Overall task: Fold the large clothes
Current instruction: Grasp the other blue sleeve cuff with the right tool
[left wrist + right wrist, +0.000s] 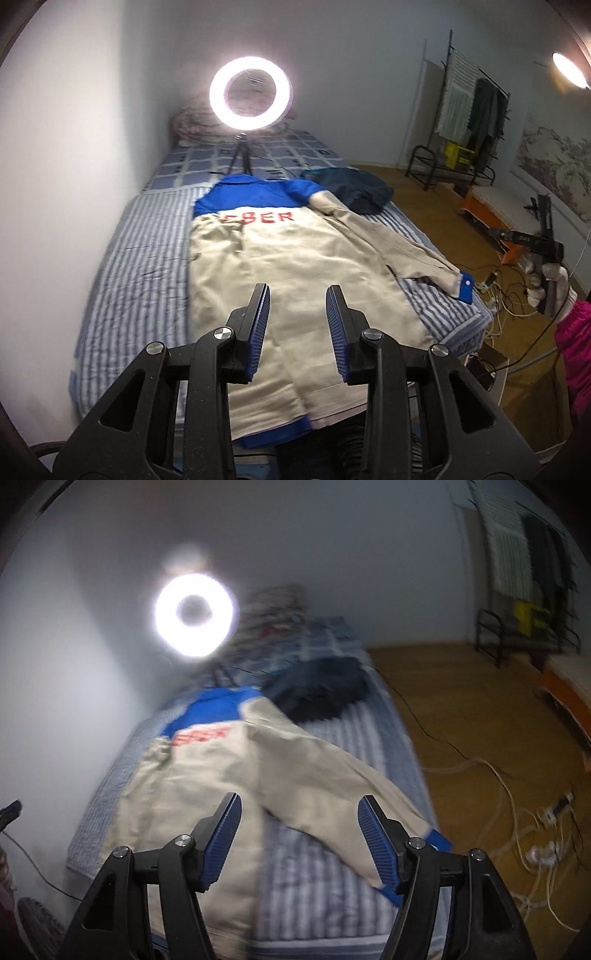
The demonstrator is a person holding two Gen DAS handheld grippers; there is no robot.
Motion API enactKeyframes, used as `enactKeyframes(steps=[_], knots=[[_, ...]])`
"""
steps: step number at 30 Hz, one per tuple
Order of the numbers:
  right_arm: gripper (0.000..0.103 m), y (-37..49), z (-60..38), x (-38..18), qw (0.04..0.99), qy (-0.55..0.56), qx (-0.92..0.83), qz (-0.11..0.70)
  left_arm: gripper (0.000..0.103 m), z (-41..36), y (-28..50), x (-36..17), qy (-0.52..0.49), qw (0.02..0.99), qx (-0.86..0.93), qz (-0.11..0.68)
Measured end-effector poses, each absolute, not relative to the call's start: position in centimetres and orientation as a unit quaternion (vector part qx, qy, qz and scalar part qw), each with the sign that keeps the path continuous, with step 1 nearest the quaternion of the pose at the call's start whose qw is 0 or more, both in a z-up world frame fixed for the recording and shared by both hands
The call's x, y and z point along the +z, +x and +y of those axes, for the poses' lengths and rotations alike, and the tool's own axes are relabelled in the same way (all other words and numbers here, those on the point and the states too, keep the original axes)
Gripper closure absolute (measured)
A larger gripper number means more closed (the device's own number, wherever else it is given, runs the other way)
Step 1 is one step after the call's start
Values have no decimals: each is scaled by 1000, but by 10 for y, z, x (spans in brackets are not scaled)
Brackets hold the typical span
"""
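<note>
Beige cotton-like cloth made up most of the jacket (295,266), which lay back-up along the striped bed (140,258), blue yoke toward the ring light (251,92). One sleeve (399,247) stretched out to the bed's edge, ending in a blue cuff (466,287). It looked light, limp and prone to wrinkling, so pinching the cuff or a shoulder seam seemed wisest. The left gripper (297,295) hovered above the hem, jaws partly apart and holding nothing. The right gripper (299,812) stood wider open, also empty, above the sleeve; motion blur there left its exact height uncertain.
</note>
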State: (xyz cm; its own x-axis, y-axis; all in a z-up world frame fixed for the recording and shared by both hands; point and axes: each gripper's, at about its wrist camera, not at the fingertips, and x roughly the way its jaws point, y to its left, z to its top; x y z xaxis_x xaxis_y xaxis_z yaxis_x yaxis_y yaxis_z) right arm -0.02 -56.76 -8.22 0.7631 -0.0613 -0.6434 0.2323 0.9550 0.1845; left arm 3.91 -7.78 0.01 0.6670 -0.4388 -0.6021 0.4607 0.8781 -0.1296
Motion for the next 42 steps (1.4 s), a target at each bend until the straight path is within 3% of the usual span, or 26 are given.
enactKeyframes(steps=[12,23,25,26,27,30,33,42], knots=[[30,5,-704,-207,854,299,-177,388,71,-140,85,-79,20,865,-276,419],[30,1,-758,-278,797,430,-193,378,71,-148,107,-118,16,849,-270,454],[42,4,-758,-284,797,448,-175,365,71,-150,108,-120,19,849,-270,454],[61,5,-755,-283,800,449,-165,362,71,-150,109,-121,21,849,-270,454],[73,6,-751,-279,803,438,-167,367,71,-150,109,-121,21,849,-270,453],[94,8,-734,-258,832,374,-172,373,71,-150,109,-120,18,849,-272,452],[100,0,-714,-227,858,327,-169,357,71,-149,109,-120,15,850,-275,449],[102,-9,-608,-140,912,259,-73,309,71,-141,105,-112,3,857,-276,434]])
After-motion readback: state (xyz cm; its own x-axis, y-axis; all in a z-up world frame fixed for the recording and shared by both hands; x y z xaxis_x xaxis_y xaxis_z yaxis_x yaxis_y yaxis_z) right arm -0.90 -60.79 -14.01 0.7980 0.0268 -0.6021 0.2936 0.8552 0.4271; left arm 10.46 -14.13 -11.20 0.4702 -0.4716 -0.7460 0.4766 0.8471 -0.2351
